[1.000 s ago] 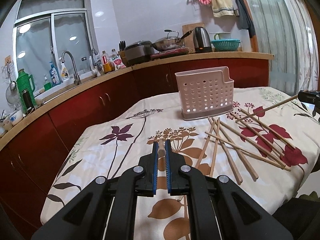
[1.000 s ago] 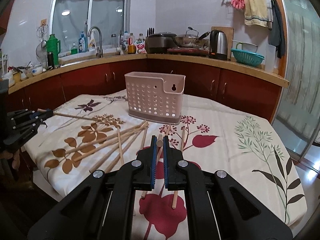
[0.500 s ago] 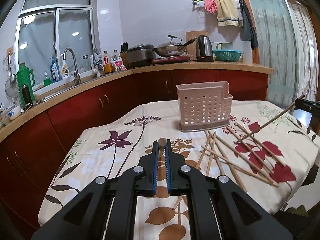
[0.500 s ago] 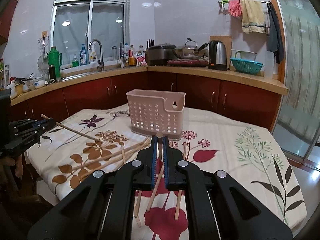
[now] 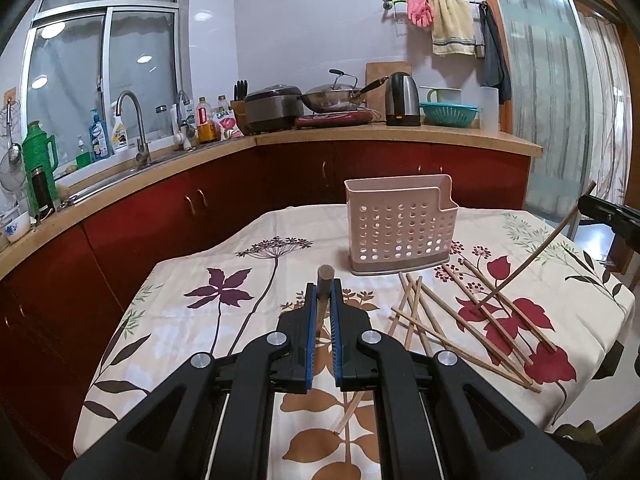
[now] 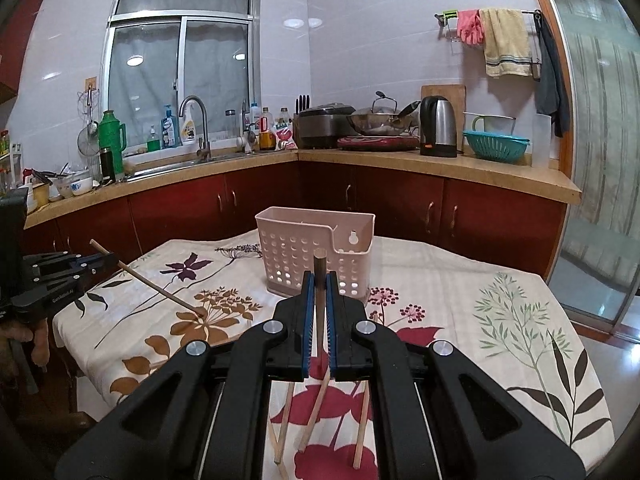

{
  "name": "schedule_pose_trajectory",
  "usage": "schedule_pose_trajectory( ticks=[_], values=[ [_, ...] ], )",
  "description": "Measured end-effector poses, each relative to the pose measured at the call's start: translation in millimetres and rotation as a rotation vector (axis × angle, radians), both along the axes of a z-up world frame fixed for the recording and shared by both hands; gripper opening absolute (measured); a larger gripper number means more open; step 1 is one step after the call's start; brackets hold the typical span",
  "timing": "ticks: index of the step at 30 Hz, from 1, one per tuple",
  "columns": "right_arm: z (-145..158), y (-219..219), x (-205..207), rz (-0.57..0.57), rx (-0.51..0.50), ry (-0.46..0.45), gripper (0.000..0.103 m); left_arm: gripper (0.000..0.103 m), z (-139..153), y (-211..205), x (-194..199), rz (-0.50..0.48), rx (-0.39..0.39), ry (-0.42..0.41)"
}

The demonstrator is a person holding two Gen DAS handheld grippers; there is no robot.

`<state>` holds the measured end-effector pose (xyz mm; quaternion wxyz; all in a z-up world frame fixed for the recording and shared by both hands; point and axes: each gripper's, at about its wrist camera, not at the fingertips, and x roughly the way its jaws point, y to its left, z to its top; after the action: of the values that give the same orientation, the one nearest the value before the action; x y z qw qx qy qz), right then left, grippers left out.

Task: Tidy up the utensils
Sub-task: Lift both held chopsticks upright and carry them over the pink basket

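A pink perforated utensil holder (image 5: 400, 224) stands upright at the far side of the table, also in the right wrist view (image 6: 316, 256). Several wooden chopsticks (image 5: 460, 320) lie scattered on the floral tablecloth in front of it. My left gripper (image 5: 324, 296) is shut on one chopstick (image 5: 325, 276), held tilted with its tip touching the cloth (image 6: 160, 288). My right gripper (image 6: 318, 284) is shut on another chopstick (image 6: 319, 268), tilted down onto the pile (image 5: 532, 256).
Red kitchen cabinets and a wooden counter (image 5: 360, 132) run behind the table, with a sink, bottles, a wok and a kettle on it. A glass sliding door (image 6: 600, 160) is on the right. Table edges (image 5: 120, 360) drop off left and right.
Both grippers rose and tilted, lifting the held ends of their chopsticks. Each chopstick now slopes steeply with its far tip on the cloth. The holder has not moved.
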<state>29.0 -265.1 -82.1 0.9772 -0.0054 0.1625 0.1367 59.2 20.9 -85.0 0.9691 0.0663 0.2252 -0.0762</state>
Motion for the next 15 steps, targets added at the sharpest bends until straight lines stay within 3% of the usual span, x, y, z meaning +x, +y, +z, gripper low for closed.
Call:
schedule_pose_trajectory(
  ticks=[15],
  values=[
    [11, 3, 27, -0.003, 0.012, -0.026, 0.006, 0.007, 21, 6, 37, -0.025, -0.043, 0.025]
  ],
)
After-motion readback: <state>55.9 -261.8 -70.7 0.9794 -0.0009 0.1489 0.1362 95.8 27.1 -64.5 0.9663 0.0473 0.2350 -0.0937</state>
